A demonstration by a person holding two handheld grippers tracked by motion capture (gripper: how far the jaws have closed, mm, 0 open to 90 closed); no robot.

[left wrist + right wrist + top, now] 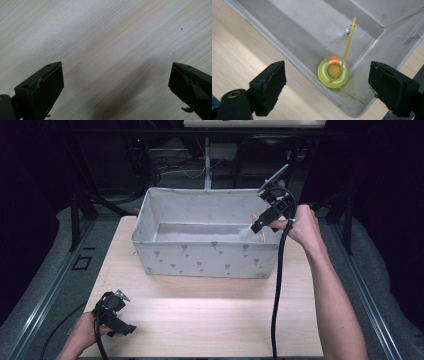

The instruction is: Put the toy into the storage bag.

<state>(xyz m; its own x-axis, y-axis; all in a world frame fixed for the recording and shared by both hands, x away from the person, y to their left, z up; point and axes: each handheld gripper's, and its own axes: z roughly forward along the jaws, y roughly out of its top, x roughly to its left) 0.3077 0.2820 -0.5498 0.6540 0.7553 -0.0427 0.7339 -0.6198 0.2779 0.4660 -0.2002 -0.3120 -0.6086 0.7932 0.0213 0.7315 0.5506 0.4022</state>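
A white fabric bin (205,254) with grey triangle marks stands at the back of the wooden table (210,315). In the right gripper view, a yellow-green ring (322,74) lies in a corner of the bin (294,50), with an orange-and-yellow ball (334,70) in its hole. A thin yellow stick (348,42) leans out of the ring, a white feather (334,33) at its far end. My right gripper (256,226) (326,64) hangs above the bin's right end, open, with nothing between its jaws. My left gripper (127,330) (116,82) is open over bare wood at the front left.
Dark frame posts, cables and a white stand (207,165) sit behind the bin. The right gripper's black cable (276,290) trails down across the table's right side. A grey rail (50,285) runs along the table's left edge.
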